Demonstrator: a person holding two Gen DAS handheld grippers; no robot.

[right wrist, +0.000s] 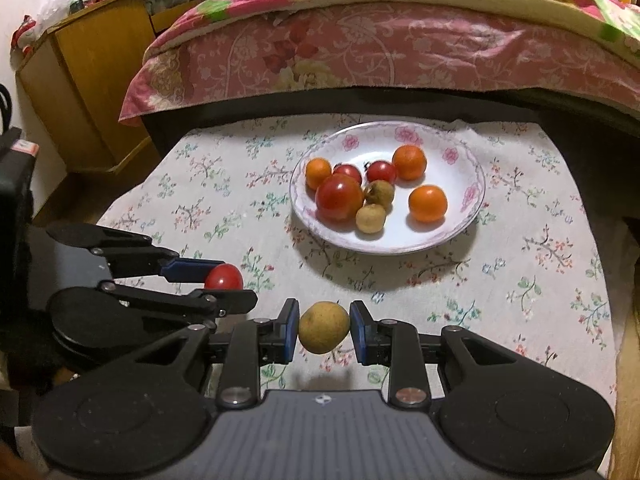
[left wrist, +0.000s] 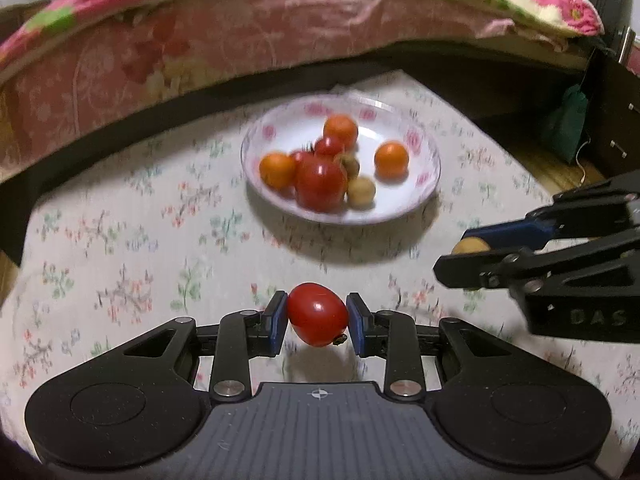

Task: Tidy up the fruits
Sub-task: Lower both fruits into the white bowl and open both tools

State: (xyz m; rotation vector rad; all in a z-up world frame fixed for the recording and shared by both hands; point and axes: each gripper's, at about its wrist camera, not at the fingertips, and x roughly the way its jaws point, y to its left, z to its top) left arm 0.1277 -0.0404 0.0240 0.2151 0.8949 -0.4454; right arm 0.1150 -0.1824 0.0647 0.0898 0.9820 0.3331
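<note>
My left gripper (left wrist: 317, 316) is shut on a small red tomato (left wrist: 316, 312), its blue pads pressing both sides just above the floral cloth. My right gripper (right wrist: 325, 327) is shut on a yellow-brown round fruit (right wrist: 323, 326), also held low over the cloth. Each gripper shows in the other's view: the right gripper (left wrist: 460, 254) with its fruit (left wrist: 471, 245) at the right, the left gripper (right wrist: 226, 282) with the tomato (right wrist: 224, 276) at the left. Beyond both stands a white flowered plate (right wrist: 400, 246) holding several oranges, tomatoes and brownish fruits; the same plate (left wrist: 400, 218) is blurred in the left wrist view.
A floral tablecloth (right wrist: 520, 280) covers the low table. A bed with a pink patterned cover (right wrist: 360, 52) runs along the far edge. A wooden cabinet (right wrist: 88, 80) stands at the back left, and a dark cabinet (left wrist: 616, 112) with a green bag at the right.
</note>
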